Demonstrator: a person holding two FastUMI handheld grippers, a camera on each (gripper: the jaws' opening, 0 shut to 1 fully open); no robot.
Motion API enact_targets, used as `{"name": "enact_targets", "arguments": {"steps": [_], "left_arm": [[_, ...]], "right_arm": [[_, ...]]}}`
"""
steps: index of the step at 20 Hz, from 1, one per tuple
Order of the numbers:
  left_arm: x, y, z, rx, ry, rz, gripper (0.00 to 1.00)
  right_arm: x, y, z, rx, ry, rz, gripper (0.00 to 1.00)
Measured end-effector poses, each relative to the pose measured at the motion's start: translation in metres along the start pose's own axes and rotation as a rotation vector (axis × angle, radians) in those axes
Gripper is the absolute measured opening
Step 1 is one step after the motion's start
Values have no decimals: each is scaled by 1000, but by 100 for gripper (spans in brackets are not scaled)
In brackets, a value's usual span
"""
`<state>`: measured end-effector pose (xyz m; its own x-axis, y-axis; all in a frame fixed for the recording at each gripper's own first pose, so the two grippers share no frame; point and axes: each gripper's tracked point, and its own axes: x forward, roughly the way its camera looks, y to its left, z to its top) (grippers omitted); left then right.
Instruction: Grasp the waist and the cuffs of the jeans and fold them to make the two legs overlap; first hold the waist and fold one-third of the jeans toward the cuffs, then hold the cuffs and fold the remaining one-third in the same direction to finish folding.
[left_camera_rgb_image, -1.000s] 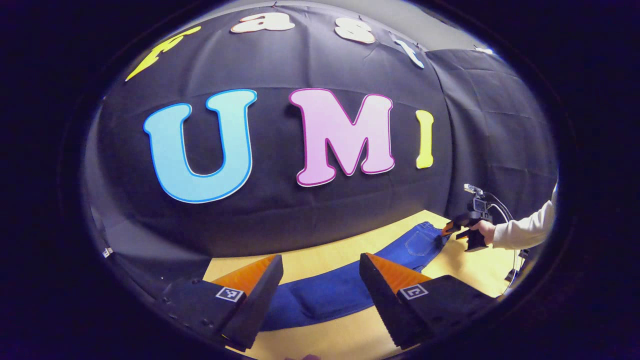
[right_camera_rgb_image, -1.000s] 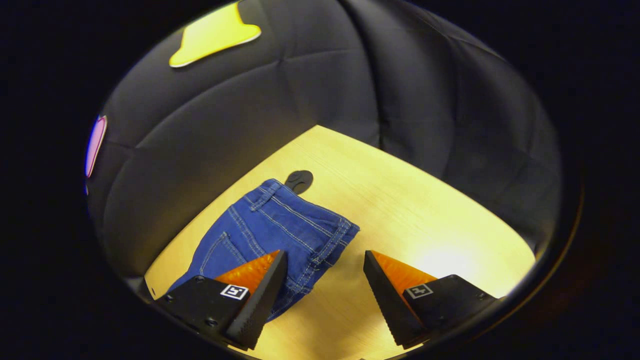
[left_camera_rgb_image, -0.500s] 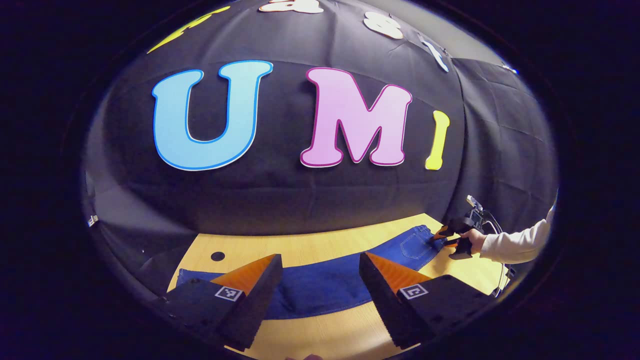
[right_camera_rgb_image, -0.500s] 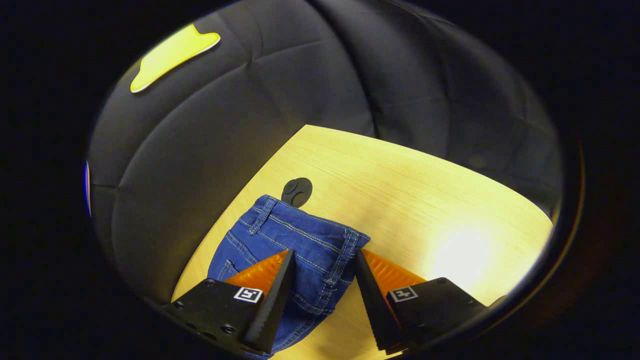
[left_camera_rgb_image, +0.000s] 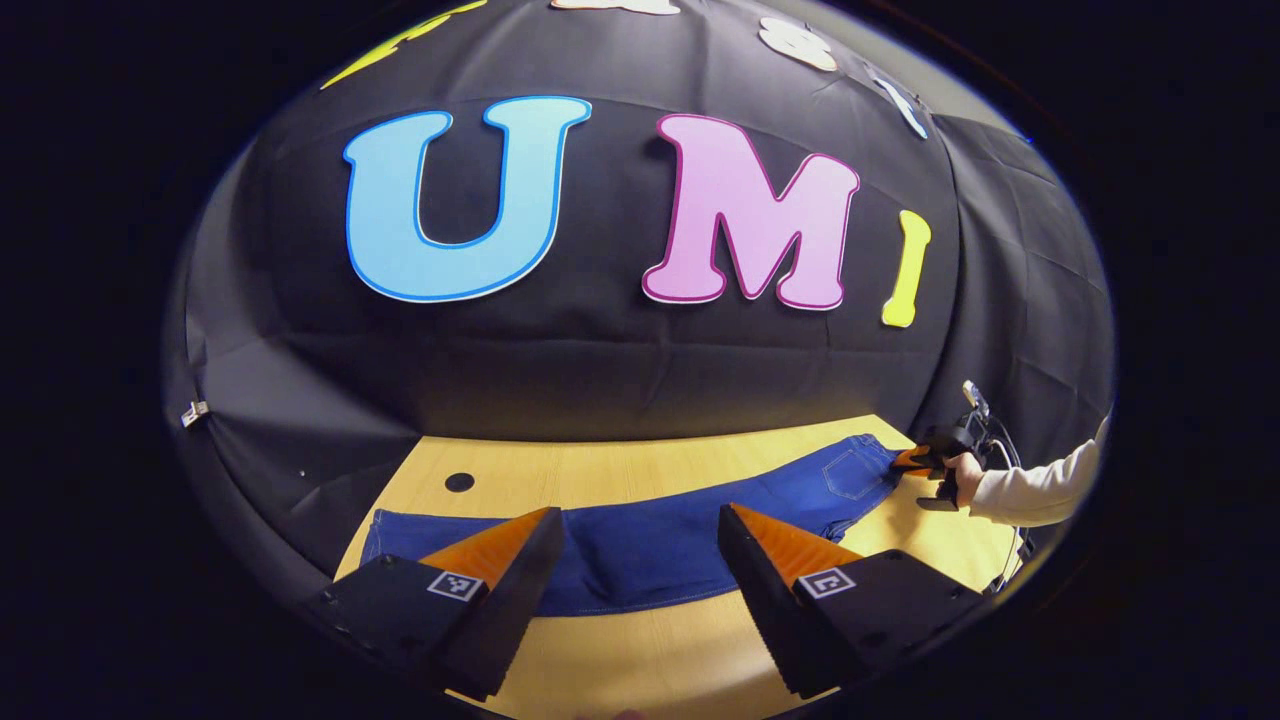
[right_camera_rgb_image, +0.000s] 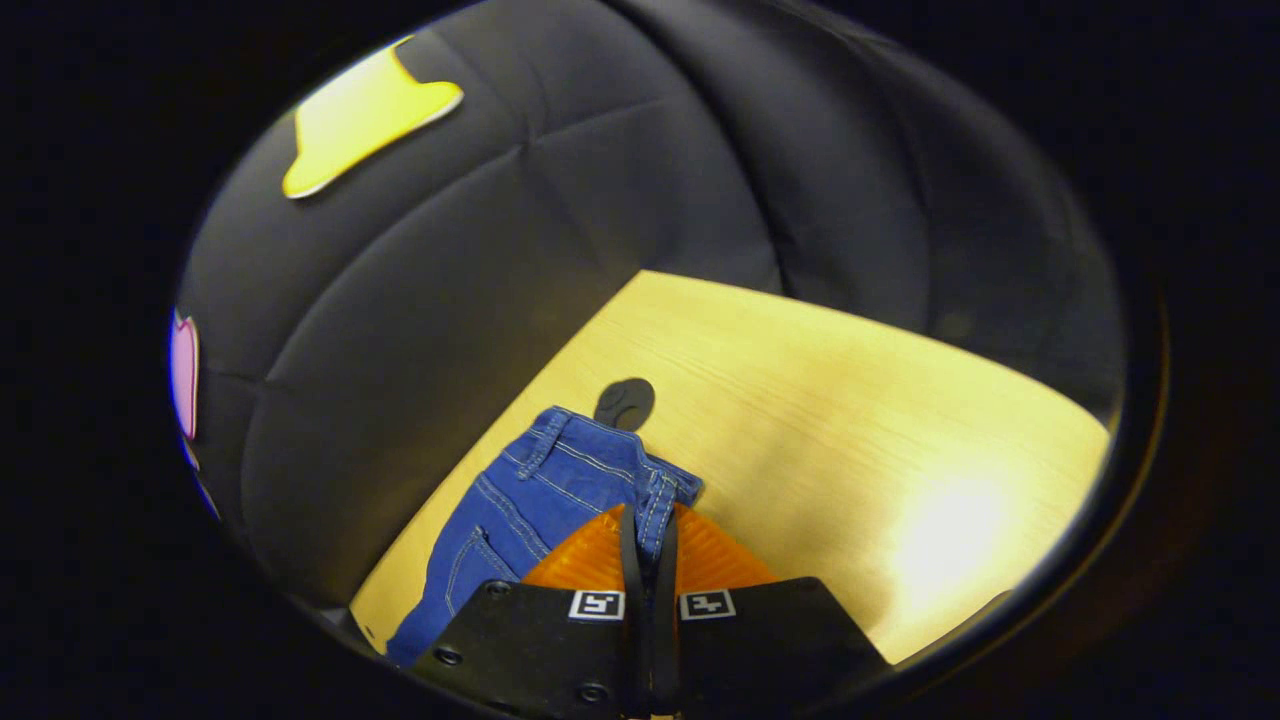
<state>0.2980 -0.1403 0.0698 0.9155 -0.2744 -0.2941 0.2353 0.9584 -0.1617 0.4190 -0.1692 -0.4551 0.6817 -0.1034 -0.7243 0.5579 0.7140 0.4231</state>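
Observation:
Blue jeans (left_camera_rgb_image: 650, 545) lie stretched across the wooden table (left_camera_rgb_image: 640, 660), cuffs at the left, waist at the right. My left gripper (left_camera_rgb_image: 635, 560) hovers open above the near edge of the legs, with nothing between its fingers. In the left gripper view the right gripper (left_camera_rgb_image: 915, 462) sits at the waist end, held by a hand in a white sleeve (left_camera_rgb_image: 1030, 490). In the right gripper view the right gripper (right_camera_rgb_image: 648, 540) is shut on the waistband (right_camera_rgb_image: 655, 495) of the jeans (right_camera_rgb_image: 520, 500), and the cloth bunches up at the fingers.
A round dark grommet (left_camera_rgb_image: 459, 482) sits in the table near the cuff end, and another grommet (right_camera_rgb_image: 625, 402) lies just beyond the waist. The black cloth wall (left_camera_rgb_image: 600, 380) runs close behind the far edge of the table. Bare wood (right_camera_rgb_image: 880, 440) spreads right of the waist.
The right gripper has gone from open beside the waist to shut on the waistband. My left gripper view has tilted down and left, bringing the cuff end into sight.

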Motion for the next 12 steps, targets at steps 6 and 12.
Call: {"name": "enact_targets", "arguments": {"steps": [6, 12], "left_arm": [[-11, -12, -2, -27, -24, -37, 98], [-38, -16, -20, -56, -20, -48, 98]], "right_arm": [[-65, 96, 31, -184, -119, 141, 5], [-149, 209, -3, -475, -136, 380, 5]]}}
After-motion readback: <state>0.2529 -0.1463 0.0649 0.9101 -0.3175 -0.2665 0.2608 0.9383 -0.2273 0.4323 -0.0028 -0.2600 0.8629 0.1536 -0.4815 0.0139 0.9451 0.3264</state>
